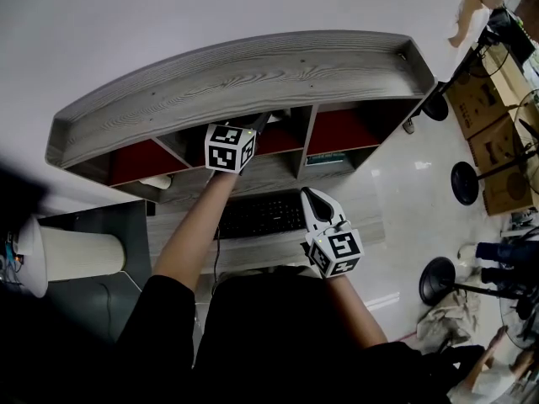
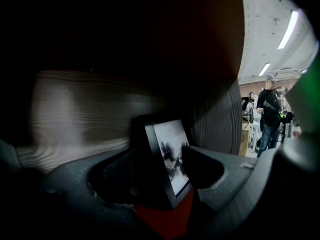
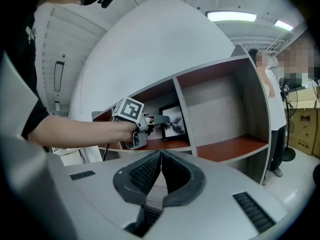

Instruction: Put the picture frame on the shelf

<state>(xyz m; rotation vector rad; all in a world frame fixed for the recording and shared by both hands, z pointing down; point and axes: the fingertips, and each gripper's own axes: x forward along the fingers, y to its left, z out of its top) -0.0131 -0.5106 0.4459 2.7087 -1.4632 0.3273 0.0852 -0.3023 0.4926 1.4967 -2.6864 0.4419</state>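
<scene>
A black picture frame (image 2: 170,154) with a black-and-white print stands on the red floor of the middle compartment of the grey wooden shelf (image 1: 236,74). My left gripper (image 2: 160,166) reaches into that compartment and is shut on the frame, one jaw on its front and one behind it. In the right gripper view the frame (image 3: 172,123) stands upright with the left gripper (image 3: 161,119) at its left edge. In the head view the left gripper (image 1: 261,123) has its tips hidden inside the shelf. My right gripper (image 3: 161,159) is shut on nothing, hovering over the desk (image 1: 312,197).
A black keyboard (image 1: 261,215) lies on the desk below the shelf. A white object (image 1: 156,181) sits in the left compartment. A white cylinder (image 1: 80,255) stands at far left. Cardboard boxes (image 1: 488,116) and round stand bases (image 1: 464,183) are on the floor at right. A person (image 3: 270,84) stands beside the shelf.
</scene>
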